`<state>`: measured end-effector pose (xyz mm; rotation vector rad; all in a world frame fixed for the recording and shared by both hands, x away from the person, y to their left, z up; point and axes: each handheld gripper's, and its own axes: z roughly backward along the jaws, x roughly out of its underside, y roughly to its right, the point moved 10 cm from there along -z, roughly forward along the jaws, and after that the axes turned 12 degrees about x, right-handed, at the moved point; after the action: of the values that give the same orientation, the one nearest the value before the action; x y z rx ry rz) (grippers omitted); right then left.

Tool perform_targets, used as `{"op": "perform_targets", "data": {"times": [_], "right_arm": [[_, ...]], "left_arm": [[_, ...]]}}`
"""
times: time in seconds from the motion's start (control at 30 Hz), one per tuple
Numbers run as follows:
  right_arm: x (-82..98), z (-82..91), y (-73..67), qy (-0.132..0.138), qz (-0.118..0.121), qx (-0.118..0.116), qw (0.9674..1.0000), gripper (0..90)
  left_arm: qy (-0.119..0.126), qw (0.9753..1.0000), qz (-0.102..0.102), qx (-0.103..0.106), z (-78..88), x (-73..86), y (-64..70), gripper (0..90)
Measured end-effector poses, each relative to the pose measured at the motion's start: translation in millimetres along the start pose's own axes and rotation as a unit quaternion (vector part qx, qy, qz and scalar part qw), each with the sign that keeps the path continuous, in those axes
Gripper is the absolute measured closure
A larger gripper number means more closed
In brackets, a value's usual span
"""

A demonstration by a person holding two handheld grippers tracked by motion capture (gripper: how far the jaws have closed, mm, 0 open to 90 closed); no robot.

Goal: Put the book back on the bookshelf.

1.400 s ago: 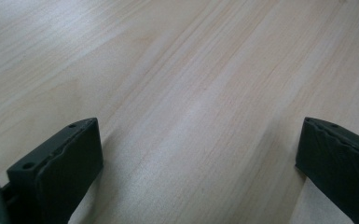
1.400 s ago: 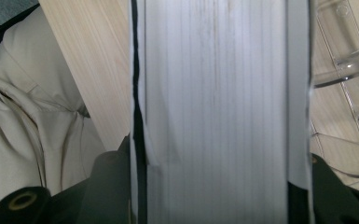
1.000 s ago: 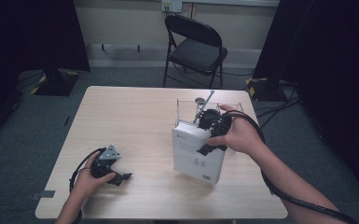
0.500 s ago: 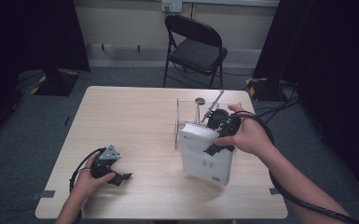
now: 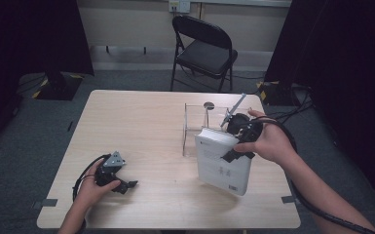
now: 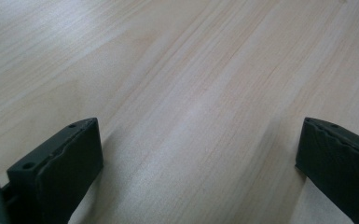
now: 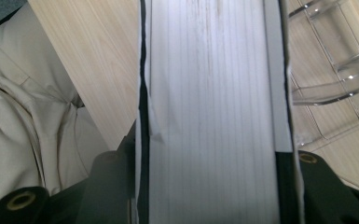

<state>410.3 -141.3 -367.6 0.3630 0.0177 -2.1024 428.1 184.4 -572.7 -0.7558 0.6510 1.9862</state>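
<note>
Right gripper [image 5: 234,141] clamps a thick white book [image 5: 222,163] beside a clear acrylic stand [image 5: 195,127].
Left gripper [image 5: 119,184] rests with jaws wide open and empty on the pale wood-grain table [image 5: 141,126].

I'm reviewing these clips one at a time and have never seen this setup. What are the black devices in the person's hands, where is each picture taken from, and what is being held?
A person works at a wooden table with a two-jaw hand-held gripper in each hand; there is no robot arm. The high view looks down from above the person's side. The other two views come from cameras riding on the grippers, looking along their black jaws.

The left hand-held gripper rests low on the table near the front left; its own view shows the jaws wide apart over bare wood. The right hand-held gripper is clamped on a thick white book, lifted and tilted beside a clear acrylic stand. Its own view shows the page edges between the jaws.

A black folding chair stands behind the table.
</note>
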Motion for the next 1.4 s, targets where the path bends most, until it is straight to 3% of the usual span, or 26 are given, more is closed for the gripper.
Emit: {"op": "perform_targets", "data": {"times": [0.57, 1.03, 1.27, 1.4], "right_arm": [[14.1, 2.9, 9.4, -0.003, -0.021, 0.008, 0.9997, 52.3], [24.5, 5.0, 18.5, -0.004, -0.052, 0.009, 0.9986, 52.3], [31.8, 6.5, 25.2, -0.006, -0.08, 0.012, 0.9967, 52.4], [36.3, 8.0, 28.5, -0.008, -0.08, 0.015, 0.9966, 52.4]], "left_arm": [[0.001, 1.0, 0.002, 0.001, -0.4, -0.1, 0.3, 0.0], [0.001, 1.0, 0.002, 0.001, -0.4, -0.1, 0.2, 0.0], [0.001, 1.0, 0.001, 0.001, -0.4, -0.1, 0.2, 0.0], [-0.002, 1.0, 0.001, 0.003, 0.0, 0.1, 0.4, 0.0]]}}
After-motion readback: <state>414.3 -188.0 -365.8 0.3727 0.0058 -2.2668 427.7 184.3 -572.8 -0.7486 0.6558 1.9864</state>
